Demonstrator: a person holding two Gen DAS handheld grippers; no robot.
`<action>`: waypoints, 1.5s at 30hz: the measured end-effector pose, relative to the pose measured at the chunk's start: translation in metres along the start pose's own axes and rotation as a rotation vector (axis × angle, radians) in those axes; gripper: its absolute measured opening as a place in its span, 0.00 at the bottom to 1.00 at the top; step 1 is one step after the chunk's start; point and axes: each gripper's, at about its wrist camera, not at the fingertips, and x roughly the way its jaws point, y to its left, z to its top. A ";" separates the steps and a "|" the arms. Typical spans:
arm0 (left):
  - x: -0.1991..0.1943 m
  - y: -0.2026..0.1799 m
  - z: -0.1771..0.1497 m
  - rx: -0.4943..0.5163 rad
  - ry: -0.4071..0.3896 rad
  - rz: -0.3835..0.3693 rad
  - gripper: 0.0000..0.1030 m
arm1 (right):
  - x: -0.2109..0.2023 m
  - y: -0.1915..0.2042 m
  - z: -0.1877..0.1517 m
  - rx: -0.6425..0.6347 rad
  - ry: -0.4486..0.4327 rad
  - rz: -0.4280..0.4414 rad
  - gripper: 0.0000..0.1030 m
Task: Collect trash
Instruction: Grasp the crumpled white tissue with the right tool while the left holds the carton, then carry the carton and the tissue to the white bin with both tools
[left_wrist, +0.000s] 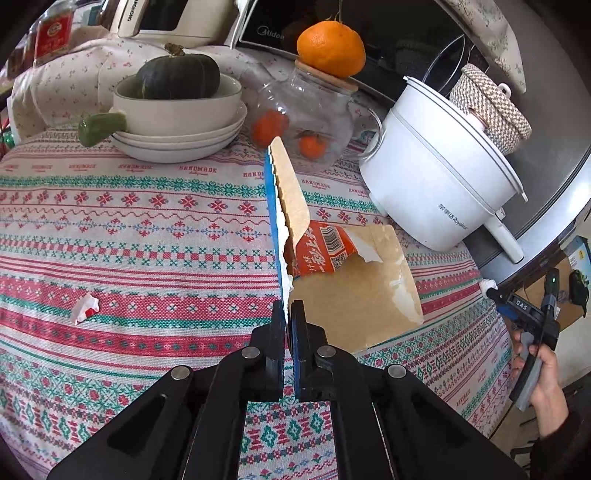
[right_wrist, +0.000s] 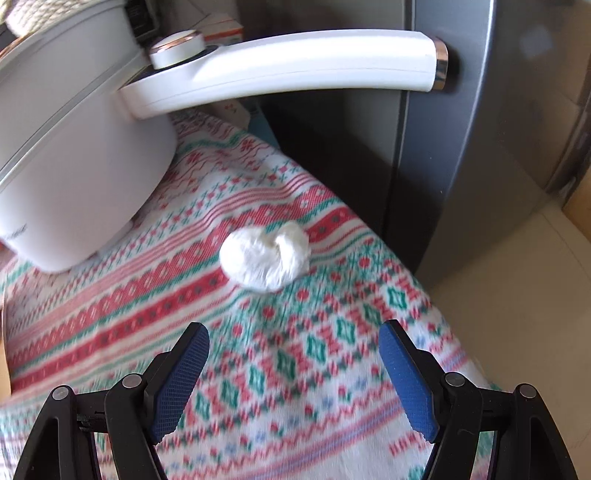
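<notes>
Left hand-held gripper (left_wrist: 287, 312) clamped on torn cardboard box (left_wrist: 332, 266), lifted above patterned counter (left_wrist: 147, 229). Right hand-held gripper (right_wrist: 293, 363) spread wide, empty, low over cloth. Crumpled white tissue (right_wrist: 265, 258) at 12 o'clock just ahead of its fingers, near counter edge. White cooking pot (right_wrist: 66, 155) at 10 o'clock, long handle (right_wrist: 288, 62) overhanging tissue. Grey fridge (right_wrist: 498, 129) at 2 o'clock. Small torn wrapper scrap (left_wrist: 85, 307) at 9 o'clock of left gripper. Stacked bowls (left_wrist: 177, 122), glass jar (left_wrist: 306, 110) behind box.
</notes>
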 end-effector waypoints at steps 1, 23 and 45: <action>-0.002 0.001 0.000 0.000 -0.001 -0.001 0.02 | 0.005 -0.002 0.004 0.009 -0.001 0.000 0.77; -0.071 -0.042 -0.030 0.082 -0.024 -0.078 0.00 | -0.017 0.014 0.007 -0.138 -0.104 0.013 0.30; -0.172 -0.105 -0.140 0.227 -0.026 -0.223 0.00 | -0.197 0.006 -0.095 -0.247 -0.166 0.073 0.30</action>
